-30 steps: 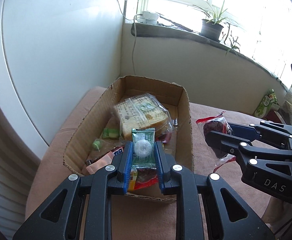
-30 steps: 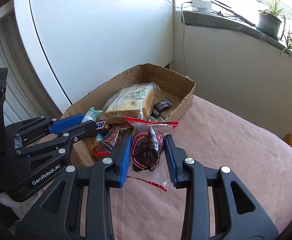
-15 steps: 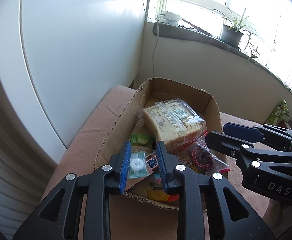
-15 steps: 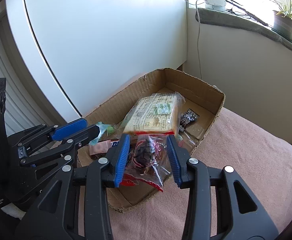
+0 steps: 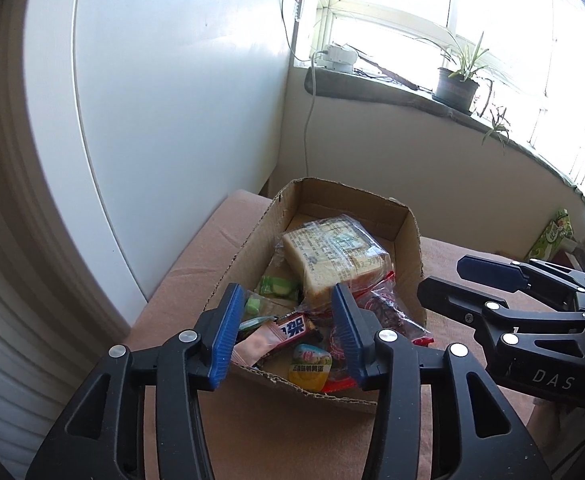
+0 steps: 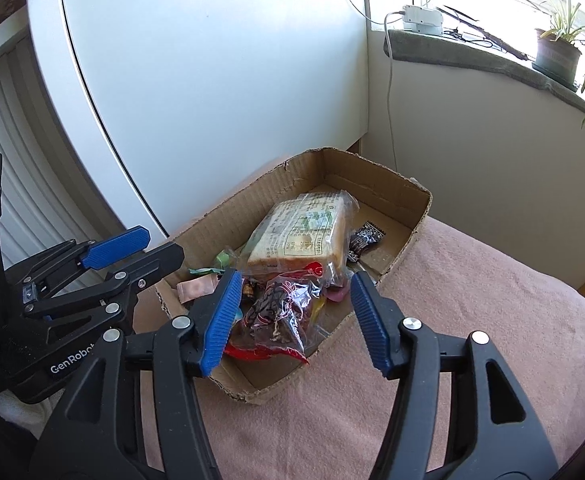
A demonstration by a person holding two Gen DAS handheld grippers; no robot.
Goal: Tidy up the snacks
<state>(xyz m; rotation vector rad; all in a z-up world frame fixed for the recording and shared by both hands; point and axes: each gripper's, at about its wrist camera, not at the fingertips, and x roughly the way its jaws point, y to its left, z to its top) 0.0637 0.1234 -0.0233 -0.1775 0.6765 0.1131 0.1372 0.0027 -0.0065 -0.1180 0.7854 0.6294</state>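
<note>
A: What has changed? 
B: Both snacks have been let go. The green packet was dropped from the left gripper (image 5: 286, 330), and the red bag (image 6: 278, 312) from the right gripper (image 6: 294, 322). Both sets of jaws are now spread apart and nothing is held.

A: Where is everything? 
B: The red bag is seen just past the right jaws, inside the cardboard box (image 6: 376, 178). One box and one bread pack (image 6: 298, 234) are counted, with many small packets.

A: So? 
B: Two more snacks are likely sorted.

This looks like a lived-in home, probably a sunlit balcony nook: a potted spider plant (image 5: 457, 87) on a stone windowsill (image 6: 468, 58), a white power adapter (image 6: 420, 19), and a pink cloth-covered surface (image 6: 472, 320).
</note>
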